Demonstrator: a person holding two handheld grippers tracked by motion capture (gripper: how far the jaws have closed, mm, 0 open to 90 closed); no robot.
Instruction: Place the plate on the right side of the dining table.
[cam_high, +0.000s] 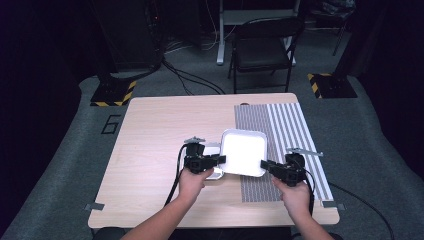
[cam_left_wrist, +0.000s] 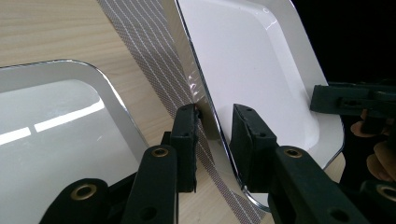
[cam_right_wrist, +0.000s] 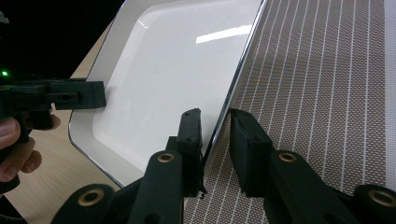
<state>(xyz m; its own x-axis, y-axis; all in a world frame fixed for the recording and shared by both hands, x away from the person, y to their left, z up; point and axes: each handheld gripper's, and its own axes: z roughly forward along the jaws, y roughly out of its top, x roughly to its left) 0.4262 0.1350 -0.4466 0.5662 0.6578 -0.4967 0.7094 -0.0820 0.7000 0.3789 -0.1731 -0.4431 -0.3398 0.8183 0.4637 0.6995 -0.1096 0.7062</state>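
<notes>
While tray (cam_high: 244, 152) lifts, second tray (cam_left_wrist: 56, 140) beside, striped mat (cam_high: 280, 130) beneath

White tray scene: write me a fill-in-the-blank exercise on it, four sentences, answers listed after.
1. The left gripper and the right gripper straddle opposite edges of the large white ____.
2. Part of the large tray is over a ____ placemat.
3. A second, smaller tray lies on the person's ____ side of the large one.
4. Beyond the far edge of the wooden table stands a black ____.

Missing words: tray; striped; left; chair
</notes>
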